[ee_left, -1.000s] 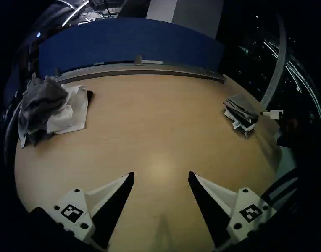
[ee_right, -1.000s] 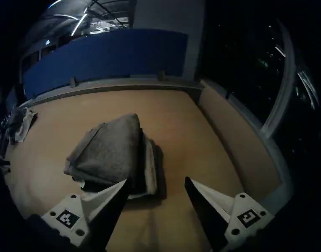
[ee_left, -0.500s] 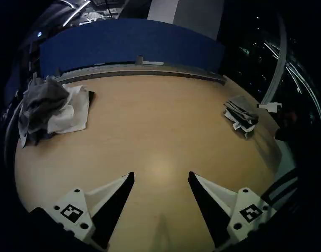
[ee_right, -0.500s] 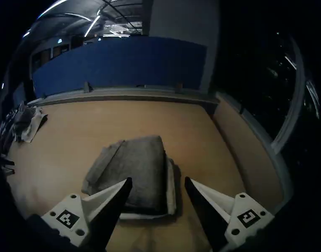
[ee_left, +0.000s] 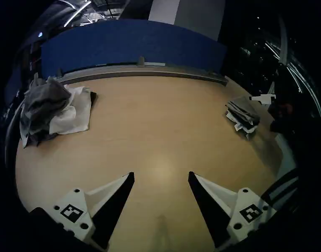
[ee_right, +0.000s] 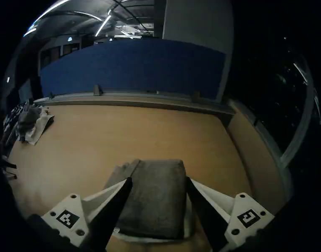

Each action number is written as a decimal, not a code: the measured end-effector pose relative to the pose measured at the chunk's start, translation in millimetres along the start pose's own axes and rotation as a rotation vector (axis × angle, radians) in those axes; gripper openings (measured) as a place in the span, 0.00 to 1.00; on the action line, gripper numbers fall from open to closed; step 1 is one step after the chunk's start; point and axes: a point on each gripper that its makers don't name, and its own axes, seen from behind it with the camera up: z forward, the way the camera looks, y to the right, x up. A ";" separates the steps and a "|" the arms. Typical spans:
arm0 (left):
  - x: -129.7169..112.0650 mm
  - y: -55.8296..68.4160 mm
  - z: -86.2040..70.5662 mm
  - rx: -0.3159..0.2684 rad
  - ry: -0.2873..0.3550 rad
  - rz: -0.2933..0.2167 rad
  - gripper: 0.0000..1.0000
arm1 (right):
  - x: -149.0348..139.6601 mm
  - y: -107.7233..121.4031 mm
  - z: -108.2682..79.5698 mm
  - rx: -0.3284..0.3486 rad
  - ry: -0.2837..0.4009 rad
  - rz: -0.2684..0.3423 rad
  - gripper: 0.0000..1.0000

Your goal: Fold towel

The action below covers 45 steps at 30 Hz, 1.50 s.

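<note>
Towel (ee_right: 155, 200) folded, between wide right tool (ee_right: 157, 179) | left tool (ee_left: 160, 172) wide | wooden table (ee_left: 160, 117) | blue partition (ee_right: 131, 67)

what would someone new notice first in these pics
Most likely the folded grey towel stack, lying right between the open fingers of the right claw, low in the right gripper view. Next, the crumpled heap of towels at the far left of the wooden table in the left gripper view, where the left claw hangs open above bare wood.

A blue partition (ee_left: 131, 42) lines the wooden desk's (ee_left: 160, 109) far edge, with dark windows (ee_right: 286, 92) beside it and strip lights (ee_right: 105, 26) overhead.
</note>
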 end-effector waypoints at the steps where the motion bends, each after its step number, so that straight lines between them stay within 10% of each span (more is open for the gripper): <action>1: 0.2 -0.4 -0.2 0.001 0.001 0.000 0.96 | 1.3 -1.0 2.6 0.001 0.000 -0.004 0.97; 27: -8.0 -8.8 -4.8 0.023 0.002 -0.013 0.95 | -48.4 -10.0 53.0 0.038 -0.089 0.006 0.98; 45: -6.1 -7.8 -6.1 0.025 0.008 -0.012 0.96 | -46.0 -13.9 51.5 0.058 -0.078 -0.005 1.00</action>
